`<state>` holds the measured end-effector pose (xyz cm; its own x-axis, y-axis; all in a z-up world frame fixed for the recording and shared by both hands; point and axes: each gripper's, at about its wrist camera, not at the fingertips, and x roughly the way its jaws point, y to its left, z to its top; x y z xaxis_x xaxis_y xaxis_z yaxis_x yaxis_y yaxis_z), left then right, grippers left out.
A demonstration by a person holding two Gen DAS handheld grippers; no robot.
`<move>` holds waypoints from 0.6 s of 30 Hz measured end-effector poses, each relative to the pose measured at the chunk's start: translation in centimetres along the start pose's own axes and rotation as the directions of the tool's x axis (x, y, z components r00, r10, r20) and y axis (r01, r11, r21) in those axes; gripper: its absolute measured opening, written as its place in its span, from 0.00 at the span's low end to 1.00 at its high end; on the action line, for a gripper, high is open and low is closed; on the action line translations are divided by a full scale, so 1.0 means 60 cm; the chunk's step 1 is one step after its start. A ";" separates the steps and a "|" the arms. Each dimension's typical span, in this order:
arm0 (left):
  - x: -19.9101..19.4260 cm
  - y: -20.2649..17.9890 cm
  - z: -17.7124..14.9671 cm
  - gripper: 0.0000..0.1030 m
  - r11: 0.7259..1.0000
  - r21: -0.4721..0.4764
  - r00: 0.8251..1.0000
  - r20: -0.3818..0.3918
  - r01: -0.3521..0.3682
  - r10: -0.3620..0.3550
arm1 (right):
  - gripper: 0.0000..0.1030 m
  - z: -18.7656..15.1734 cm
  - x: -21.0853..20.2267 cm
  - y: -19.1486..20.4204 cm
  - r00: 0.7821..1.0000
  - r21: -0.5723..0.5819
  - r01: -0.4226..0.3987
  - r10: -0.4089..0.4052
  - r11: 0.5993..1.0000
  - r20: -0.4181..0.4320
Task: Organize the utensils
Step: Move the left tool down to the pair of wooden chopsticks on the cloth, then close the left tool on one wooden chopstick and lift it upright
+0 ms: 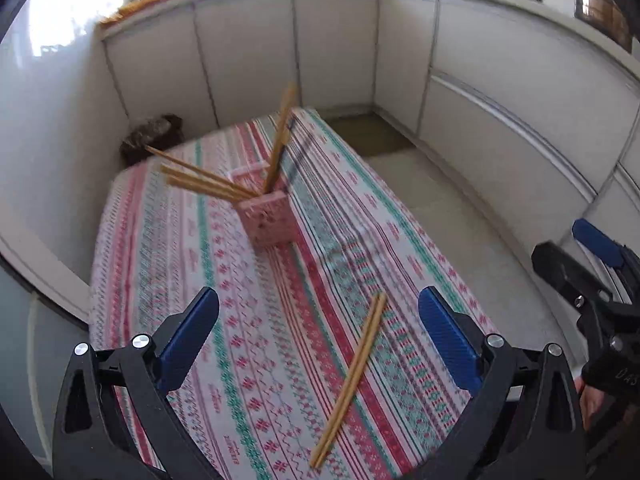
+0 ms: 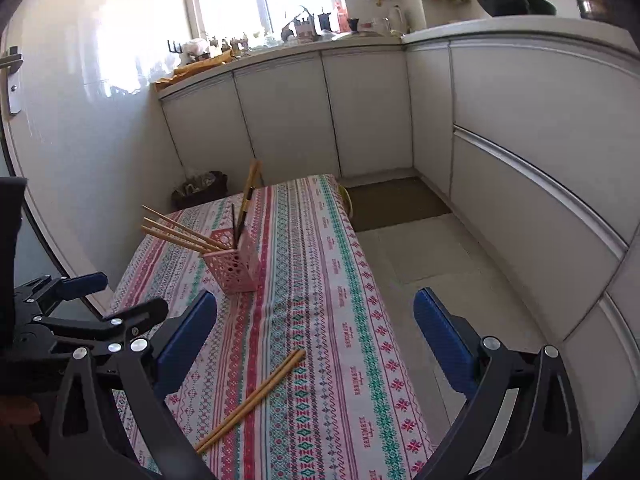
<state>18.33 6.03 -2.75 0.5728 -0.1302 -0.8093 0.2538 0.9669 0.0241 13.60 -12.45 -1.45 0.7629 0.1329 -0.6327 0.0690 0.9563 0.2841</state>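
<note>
White cabinet fronts wrap the far and right sides of the room, under a cluttered countertop. A table under a striped, patterned cloth fills the middle; a dark bin stands on the floor past its far left corner. A pink perforated holder stands upright mid-table, with wooden chopsticks fanning out to the left and others (one pair dark-tipped) leaning up toward the far end. A loose pair of chopsticks lies flat and diagonal on the near cloth, well apart from the holder, nothing between them. Left gripper: fingers spread wide, empty, above the cloth with the loose pair between them. Right gripper: also spread wide, empty, over the table's right edge; loose pair just inside its left finger.
</note>
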 end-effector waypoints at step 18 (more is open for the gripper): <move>0.304 -0.023 -0.006 0.68 1.000 -0.028 0.872 -0.490 -0.012 -0.003 | 0.93 -0.052 0.051 -0.142 0.977 0.265 0.054 0.004 0.963 -0.213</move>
<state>28.16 2.42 -17.77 0.1170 -0.0092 -0.9931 0.2254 0.9741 0.0175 13.32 -19.37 -8.06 0.6086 0.1890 -0.7706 0.2782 0.8588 0.4303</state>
